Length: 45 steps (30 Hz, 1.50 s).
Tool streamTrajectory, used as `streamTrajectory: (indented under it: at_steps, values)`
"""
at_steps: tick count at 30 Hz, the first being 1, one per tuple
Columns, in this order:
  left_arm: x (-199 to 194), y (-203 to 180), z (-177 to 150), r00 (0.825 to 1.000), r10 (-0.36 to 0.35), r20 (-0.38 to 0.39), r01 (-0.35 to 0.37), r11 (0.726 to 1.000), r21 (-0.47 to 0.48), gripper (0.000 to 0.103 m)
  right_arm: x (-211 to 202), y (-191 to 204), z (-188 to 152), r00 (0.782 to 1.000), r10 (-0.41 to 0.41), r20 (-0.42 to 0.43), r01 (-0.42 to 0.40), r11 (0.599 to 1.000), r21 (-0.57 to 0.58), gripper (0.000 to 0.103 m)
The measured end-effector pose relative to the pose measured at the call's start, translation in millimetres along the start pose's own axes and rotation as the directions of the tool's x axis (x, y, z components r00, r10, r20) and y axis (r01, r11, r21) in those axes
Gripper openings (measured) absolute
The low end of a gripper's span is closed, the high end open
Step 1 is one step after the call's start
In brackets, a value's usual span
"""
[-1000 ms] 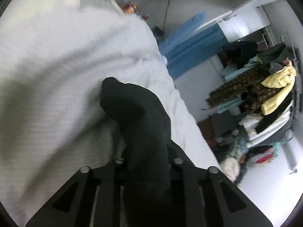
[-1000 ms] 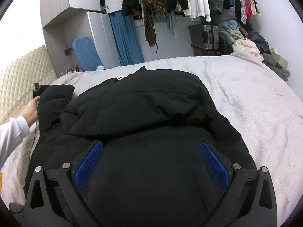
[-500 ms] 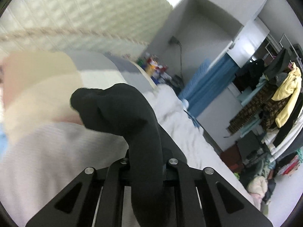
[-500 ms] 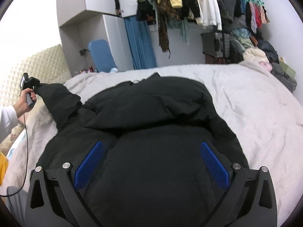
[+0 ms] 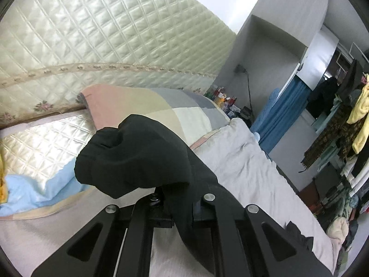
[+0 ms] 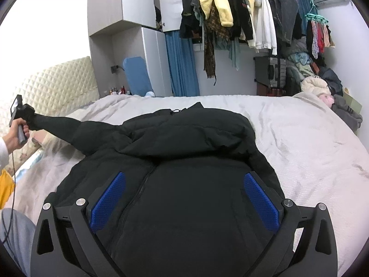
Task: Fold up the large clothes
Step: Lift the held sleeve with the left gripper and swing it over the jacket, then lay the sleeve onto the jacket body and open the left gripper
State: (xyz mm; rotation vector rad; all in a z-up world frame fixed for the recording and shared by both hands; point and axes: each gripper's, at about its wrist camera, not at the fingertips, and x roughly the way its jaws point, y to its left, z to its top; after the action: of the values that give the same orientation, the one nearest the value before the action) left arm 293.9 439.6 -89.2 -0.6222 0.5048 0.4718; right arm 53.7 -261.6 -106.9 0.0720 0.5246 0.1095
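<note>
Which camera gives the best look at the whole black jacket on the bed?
The right wrist view. It shows the black jacket spread on the bed, with one sleeve pulled out sideways by the left gripper. The left wrist view shows only the sleeve end bunched between that gripper's shut fingers.

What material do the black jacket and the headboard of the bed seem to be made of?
Black jacket: likely a matte synthetic shell with padding; it looks puffy, with stitched horizontal channels and soft folds.
Headboard: probably padded faux leather or satin; cream, glossy, quilted in diamonds that catch the light. The exact fabric cannot be told.
</note>
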Motion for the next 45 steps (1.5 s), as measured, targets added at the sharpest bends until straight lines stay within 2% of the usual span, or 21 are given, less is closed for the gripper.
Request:
streamTrajectory:
  at_steps: [3, 7, 12, 16, 20, 26, 29, 32, 34, 38, 42, 45]
  values:
    - [-19.8, -15.2, 0.0, 1.0, -0.014, 0.015, 0.013, 0.999, 0.038, 0.006, -7.4, 0.7, -1.0, 1.0, -0.014, 0.016, 0.014, 1.0, -0.014, 0.103]
    - [-50.3, -56.7, 3.9, 0.998, -0.036, 0.048, 0.029, 0.991, 0.131, 0.006, -13.8, 1.5, -1.6, 0.999, -0.02, 0.029, 0.02, 1.0, -0.021, 0.103]
    - [-92.0, -113.3, 3.3, 0.989, -0.127, 0.075, 0.11, 0.975, 0.192, 0.006, -22.2, 3.7, -4.7, 0.998, -0.045, 0.05, 0.048, 0.997, -0.055, 0.103]
    - [-121.7, -163.6, -8.4, 0.977, -0.191, 0.092, 0.165, 0.957, 0.238, 0.006, -27.4, 2.9, -8.4, 0.996, -0.064, 0.064, 0.069, 0.994, -0.08, 0.103]
    - [-147.3, -218.0, -28.0, 0.963, -0.255, 0.087, 0.216, 0.924, 0.317, 0.006, -29.8, -5.4, -7.1, 0.996, -0.042, 0.074, 0.046, 0.998, -0.049, 0.103]
    - [-182.5, -302.4, -78.6, 0.926, -0.375, 0.037, 0.324, 0.843, 0.428, 0.007, -34.9, -24.6, -5.2, 0.997, -0.022, 0.077, 0.022, 1.0, 0.011, 0.103]
    - [-192.3, -341.5, -118.0, 0.907, -0.422, 0.007, 0.367, 0.797, 0.479, 0.007, -36.9, -38.4, -5.6, 0.998, -0.024, 0.054, 0.02, 0.998, 0.068, 0.103]
    - [-199.1, -372.6, -156.5, 0.889, -0.457, -0.028, 0.408, 0.763, 0.502, 0.009, -42.2, -50.6, -7.6, 0.998, -0.025, 0.06, 0.019, 0.994, 0.104, 0.103]
    - [-203.2, -395.6, -186.9, 0.871, -0.486, -0.068, 0.449, 0.732, 0.512, 0.009, -45.4, -59.5, -8.9, 0.997, -0.029, 0.066, 0.021, 0.992, 0.125, 0.103]
    - [-209.3, -438.7, -251.1, 0.84, -0.522, -0.145, 0.505, 0.658, 0.558, 0.009, -47.2, -78.2, -10.0, 0.997, -0.036, 0.064, 0.024, 0.984, 0.179, 0.103]
    - [-208.1, -470.9, -317.8, 0.825, -0.521, -0.221, 0.533, 0.583, 0.614, 0.009, -45.4, -88.3, -11.8, 0.997, -0.03, 0.066, 0.015, 0.977, 0.211, 0.103]
    - [-202.5, -487.4, -366.7, 0.802, -0.524, -0.285, 0.57, 0.532, 0.626, 0.009, -40.9, -92.4, -12.8, 0.997, -0.051, 0.054, 0.039, 0.979, 0.202, 0.103]
